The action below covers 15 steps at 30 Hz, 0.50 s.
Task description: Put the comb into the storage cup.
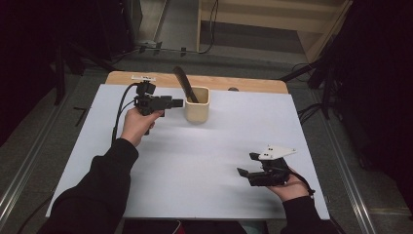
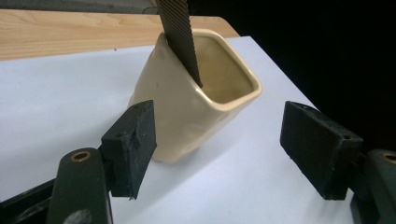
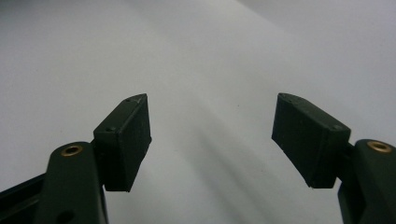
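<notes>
Beside the cream cup (image 1: 197,106), on its left as the high view shows it, the left gripper (image 1: 176,103) is held level and aimed at the cup wall. Jaws spread wide; in the left gripper view the near pad (image 2: 133,144) sits just beside the cup's lower corner (image 2: 187,121), the other pad well apart from it, nothing pinched. Whether that near pad touches the glaze I cannot say; the angle hides any gap.

Cup stands upright on the white table sheet (image 1: 195,165), toward the far edge, close to the bare wooden strip (image 1: 243,83). A dark ribbed tool (image 1: 182,80), possibly a file or comb, stands in the cup, leaning out over the rim on the side toward the left gripper.

Right gripper (image 1: 246,165) is well apart from the cup, near the front right of the sheet, resting in the hand. Jaws spread, only bare sheet between them in the right gripper view (image 3: 212,135).

Progress, as judged: approach to the cup is nearly complete, grasp not yet made. Left to do: bring the jaws around the cup body or onto the tool, close, then lift or shift. Right gripper has no part in it so far.
</notes>
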Motion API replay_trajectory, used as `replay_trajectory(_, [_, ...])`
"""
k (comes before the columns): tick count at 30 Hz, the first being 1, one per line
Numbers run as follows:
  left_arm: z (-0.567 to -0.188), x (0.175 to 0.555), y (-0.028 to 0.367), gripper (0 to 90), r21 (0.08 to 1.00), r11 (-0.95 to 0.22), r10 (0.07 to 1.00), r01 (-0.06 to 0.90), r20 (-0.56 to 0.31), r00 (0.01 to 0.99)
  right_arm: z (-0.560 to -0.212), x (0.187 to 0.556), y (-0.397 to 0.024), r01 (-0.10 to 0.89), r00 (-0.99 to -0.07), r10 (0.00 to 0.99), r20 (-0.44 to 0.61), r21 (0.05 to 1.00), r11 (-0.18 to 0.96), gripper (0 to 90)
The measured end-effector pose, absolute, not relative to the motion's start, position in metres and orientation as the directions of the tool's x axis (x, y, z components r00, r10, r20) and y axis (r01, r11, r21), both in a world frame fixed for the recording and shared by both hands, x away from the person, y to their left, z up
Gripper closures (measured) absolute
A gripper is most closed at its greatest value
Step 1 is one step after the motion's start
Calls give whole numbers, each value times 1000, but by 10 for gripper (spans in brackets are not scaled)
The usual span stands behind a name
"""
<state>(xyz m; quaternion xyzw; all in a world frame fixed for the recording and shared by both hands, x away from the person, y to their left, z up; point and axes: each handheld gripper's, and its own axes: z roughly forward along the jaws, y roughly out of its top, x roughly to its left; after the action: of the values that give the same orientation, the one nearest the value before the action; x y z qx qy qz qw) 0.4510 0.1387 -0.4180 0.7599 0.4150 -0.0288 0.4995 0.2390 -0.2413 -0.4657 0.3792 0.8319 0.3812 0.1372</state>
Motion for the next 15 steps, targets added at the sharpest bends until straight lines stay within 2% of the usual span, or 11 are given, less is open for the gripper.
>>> replay_trajectory(4, [-420,448,141,274,726,-147,590,672,-480,649,-466,240,-241,524,-676,734,62,741,420,262])
replay_trajectory(15, [-426,432,146,275,725,-168,586,669,-472,658,-466,242,-238,521,-682,729,60,739,427,262])
